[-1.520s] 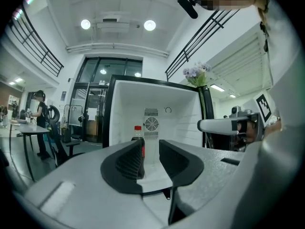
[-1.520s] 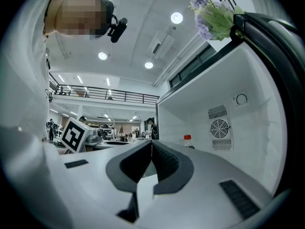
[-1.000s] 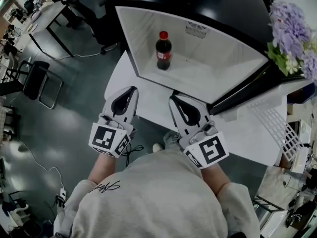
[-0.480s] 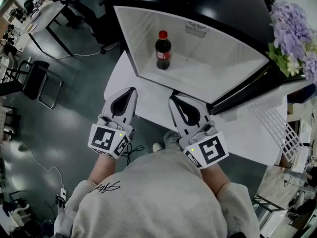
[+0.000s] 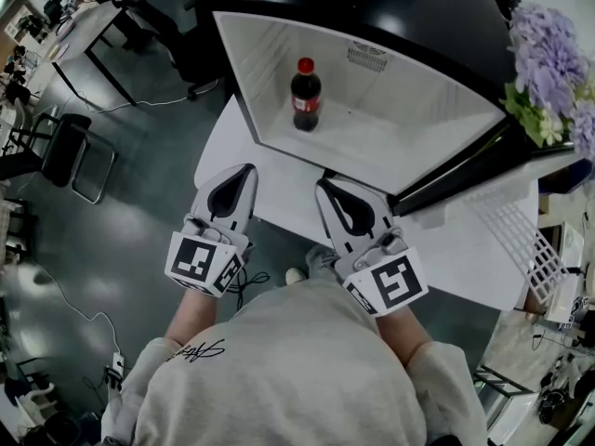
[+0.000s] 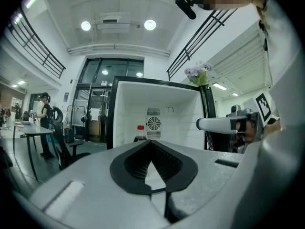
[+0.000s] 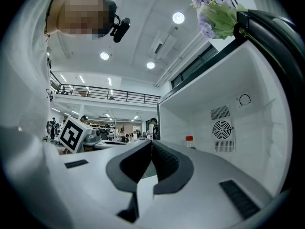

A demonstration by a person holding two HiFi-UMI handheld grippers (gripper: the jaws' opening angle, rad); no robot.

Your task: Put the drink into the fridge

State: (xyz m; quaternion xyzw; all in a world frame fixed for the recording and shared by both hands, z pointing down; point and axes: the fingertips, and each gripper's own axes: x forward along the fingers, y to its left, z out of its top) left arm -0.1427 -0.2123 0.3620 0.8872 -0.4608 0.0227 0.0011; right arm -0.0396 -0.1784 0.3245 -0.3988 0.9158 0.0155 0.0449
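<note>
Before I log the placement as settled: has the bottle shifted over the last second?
No. The bottle stands upright at the same spot on the fridge floor, toward its left wall.

A dark floor (image 5: pixel 130 203) is seen, with a black chair (image 5: pixel 65 156) stood on it. Round ceiling lights (image 6: pixel 150 25) are lit.
</note>
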